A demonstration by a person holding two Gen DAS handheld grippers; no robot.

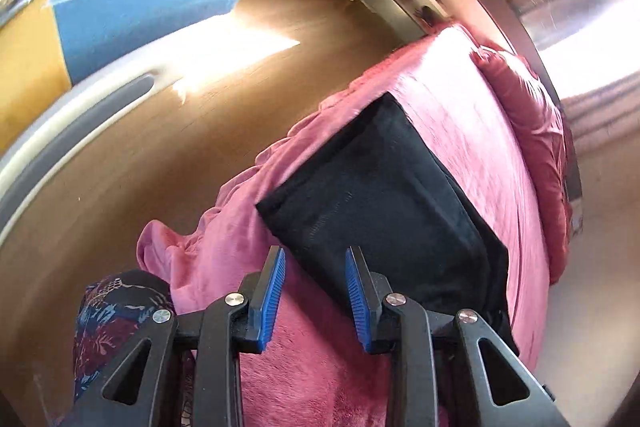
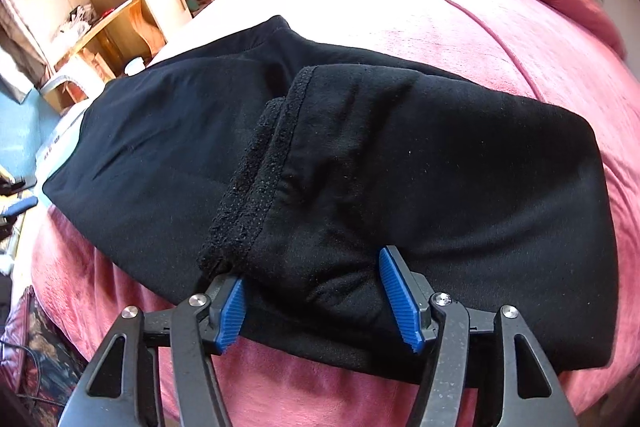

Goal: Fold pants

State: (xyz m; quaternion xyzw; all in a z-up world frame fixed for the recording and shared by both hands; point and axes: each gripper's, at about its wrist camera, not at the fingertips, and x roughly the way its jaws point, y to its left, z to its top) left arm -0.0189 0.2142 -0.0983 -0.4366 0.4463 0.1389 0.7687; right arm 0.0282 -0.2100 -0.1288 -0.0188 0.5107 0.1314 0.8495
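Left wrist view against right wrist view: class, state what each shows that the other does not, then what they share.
Only the left wrist view shows the left gripper, open over the pink blanket with nothing between its pads, and the brown floor. Only the right wrist view shows the right gripper, jaws wide around a bunched fold, the fleecy turned-out edge and a wooden desk. Both show the black pants on the pink bed.

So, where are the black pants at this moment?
The pants lie folded on the pink blanket of the bed, filling the middle of the right wrist view, with a bunched part between the open jaws of the right hand-held gripper.
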